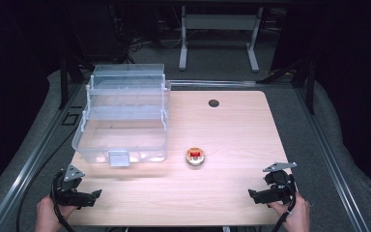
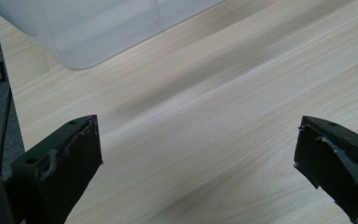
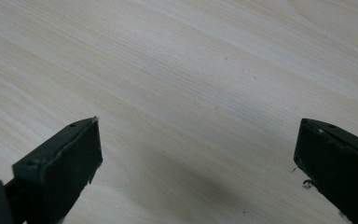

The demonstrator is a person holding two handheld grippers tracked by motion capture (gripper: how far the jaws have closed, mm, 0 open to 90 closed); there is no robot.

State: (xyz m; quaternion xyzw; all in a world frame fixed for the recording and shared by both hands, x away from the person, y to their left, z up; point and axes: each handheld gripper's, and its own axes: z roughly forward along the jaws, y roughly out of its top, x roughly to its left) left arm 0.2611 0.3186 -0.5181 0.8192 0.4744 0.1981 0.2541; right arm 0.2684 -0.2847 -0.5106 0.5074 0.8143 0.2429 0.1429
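Left tongs (image 1: 96, 195) sit low at the near left corner of the bench (image 1: 232, 125), held in the person's left hand (image 1: 48, 215), jaws spread wide with nothing between them. Right tongs (image 1: 251, 194) mirror that at the near right, gripped by the right hand (image 1: 297, 215), jaws equally wide, empty, pointing inward.

Pale wooden table (image 1: 232, 125) bearing clear plastic box (image 1: 123, 116) and small round tin (image 1: 195, 157).
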